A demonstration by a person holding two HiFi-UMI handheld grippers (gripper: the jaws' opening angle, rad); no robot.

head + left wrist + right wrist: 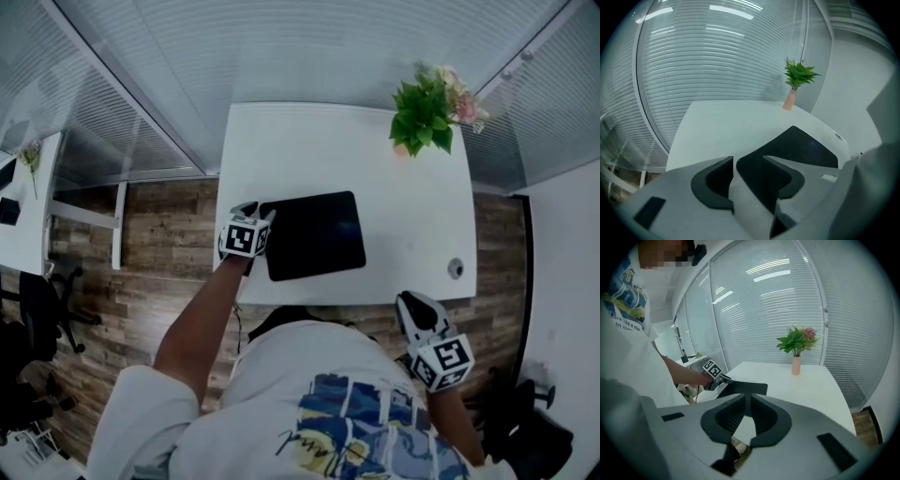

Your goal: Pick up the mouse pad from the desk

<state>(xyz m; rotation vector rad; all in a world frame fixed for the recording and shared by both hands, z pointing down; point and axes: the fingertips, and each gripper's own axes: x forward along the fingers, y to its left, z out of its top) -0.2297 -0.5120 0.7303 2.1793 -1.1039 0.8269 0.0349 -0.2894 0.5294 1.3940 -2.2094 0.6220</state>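
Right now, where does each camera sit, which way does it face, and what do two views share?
Head view: on the person's head, looking steeply down at desk and mouse pad; shows both arms, left gripper, right gripper.
Left gripper view: on the left gripper, looking along its open jaws over the mouse pad toward the plant.
Right gripper view: on the right gripper off the desk's edge, facing the left gripper; shows closed jaws, shirt, left arm.
Shared: all show mouse pad and plant.
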